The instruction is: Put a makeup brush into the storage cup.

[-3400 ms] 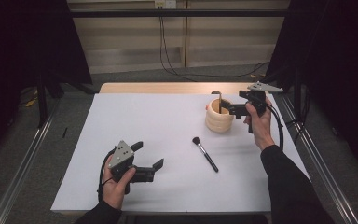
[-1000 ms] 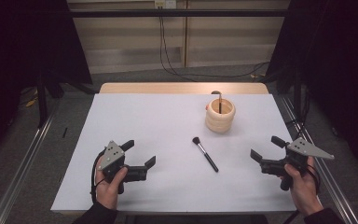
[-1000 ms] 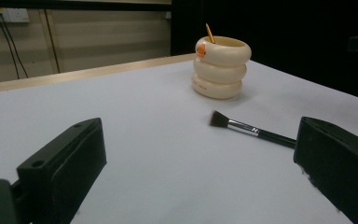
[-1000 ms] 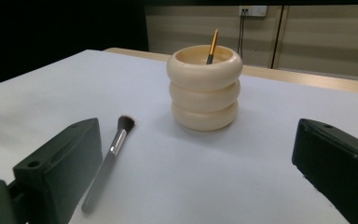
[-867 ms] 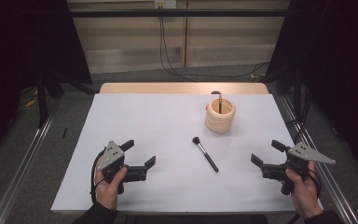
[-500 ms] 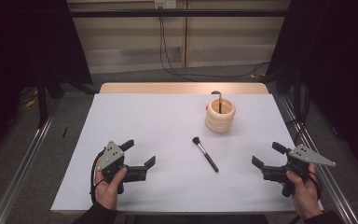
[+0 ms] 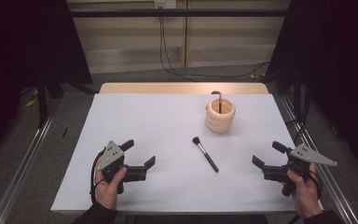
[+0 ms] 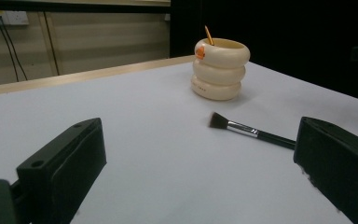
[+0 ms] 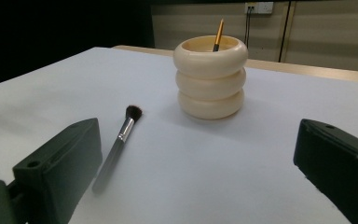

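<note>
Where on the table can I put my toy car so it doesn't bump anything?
The far left of the white table, beyond the left gripper, is bare. So is the near middle, between both grippers, below the brush. It's busier around the cream holder and by the right gripper.

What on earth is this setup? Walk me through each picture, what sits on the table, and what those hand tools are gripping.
No robot here: a person holds a two-jaw tool in each hand. The high view looks down on the white table; the left gripper is at its lower left, the right gripper at its lower right. The other two pictures come from cameras riding on each gripper; the black blocks at the bottom are that gripper's own jaws. On the table lie a black-handled makeup brush and a cream ribbed holder with a thin stick standing inside. Both grippers are open and hold nothing.
</note>
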A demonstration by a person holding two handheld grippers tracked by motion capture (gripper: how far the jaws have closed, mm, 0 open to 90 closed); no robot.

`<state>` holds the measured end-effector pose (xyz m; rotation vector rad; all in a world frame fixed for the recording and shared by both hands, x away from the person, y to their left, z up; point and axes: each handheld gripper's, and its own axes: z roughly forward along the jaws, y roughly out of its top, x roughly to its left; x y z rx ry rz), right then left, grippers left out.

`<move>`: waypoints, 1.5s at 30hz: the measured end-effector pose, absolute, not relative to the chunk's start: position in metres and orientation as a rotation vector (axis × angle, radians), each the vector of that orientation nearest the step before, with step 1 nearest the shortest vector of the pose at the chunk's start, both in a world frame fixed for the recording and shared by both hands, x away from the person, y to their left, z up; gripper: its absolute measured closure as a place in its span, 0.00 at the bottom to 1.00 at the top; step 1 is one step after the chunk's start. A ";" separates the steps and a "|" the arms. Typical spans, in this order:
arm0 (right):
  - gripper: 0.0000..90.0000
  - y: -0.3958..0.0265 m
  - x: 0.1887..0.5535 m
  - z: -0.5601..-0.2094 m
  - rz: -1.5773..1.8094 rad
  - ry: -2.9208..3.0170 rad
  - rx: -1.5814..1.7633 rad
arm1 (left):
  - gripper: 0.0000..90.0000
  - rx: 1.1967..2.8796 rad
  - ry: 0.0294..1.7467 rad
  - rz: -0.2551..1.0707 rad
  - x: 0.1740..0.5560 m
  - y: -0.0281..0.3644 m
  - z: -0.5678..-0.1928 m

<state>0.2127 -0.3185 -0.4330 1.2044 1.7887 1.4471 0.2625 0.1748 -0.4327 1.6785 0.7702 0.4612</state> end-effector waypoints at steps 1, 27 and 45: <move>0.01 -0.318 0.213 -0.433 1.450 1.788 1.205 | 0.02 1.679 0.774 0.462 0.262 0.175 -0.432; 0.01 -0.299 0.243 -0.412 1.503 1.868 1.039 | 0.02 1.682 0.775 0.463 0.263 0.175 -0.433; 0.00 -0.268 0.275 -0.397 1.538 1.919 0.926 | 0.02 1.680 0.779 0.472 0.261 0.177 -0.433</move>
